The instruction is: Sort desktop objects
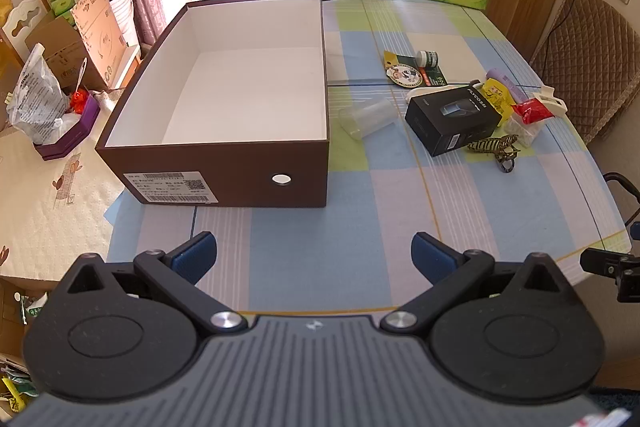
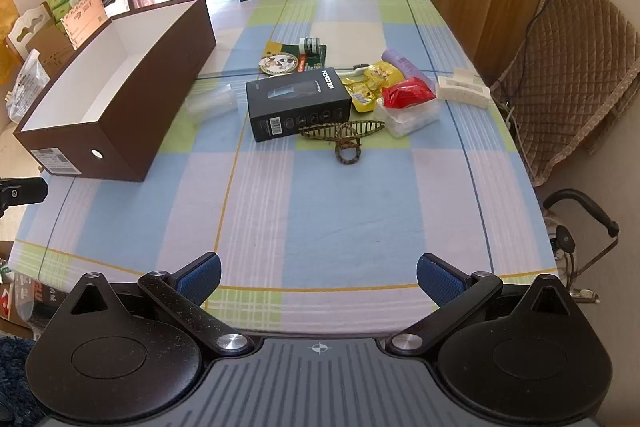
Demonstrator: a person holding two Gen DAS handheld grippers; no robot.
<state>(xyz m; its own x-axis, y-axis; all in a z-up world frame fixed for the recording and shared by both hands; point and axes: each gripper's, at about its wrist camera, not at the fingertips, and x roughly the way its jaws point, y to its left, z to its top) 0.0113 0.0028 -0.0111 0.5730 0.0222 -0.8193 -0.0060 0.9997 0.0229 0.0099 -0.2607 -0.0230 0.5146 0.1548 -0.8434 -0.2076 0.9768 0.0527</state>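
Tilting downward over checked table (image 2: 320,211), both hand-held grippers spread wide, empty.

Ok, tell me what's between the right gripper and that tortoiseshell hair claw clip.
Nothing visible. The right gripper is open above bare tablecloth, and the hair claw clip lies at the near edge of the clutter, with the black box and the other items behind it, not in front.
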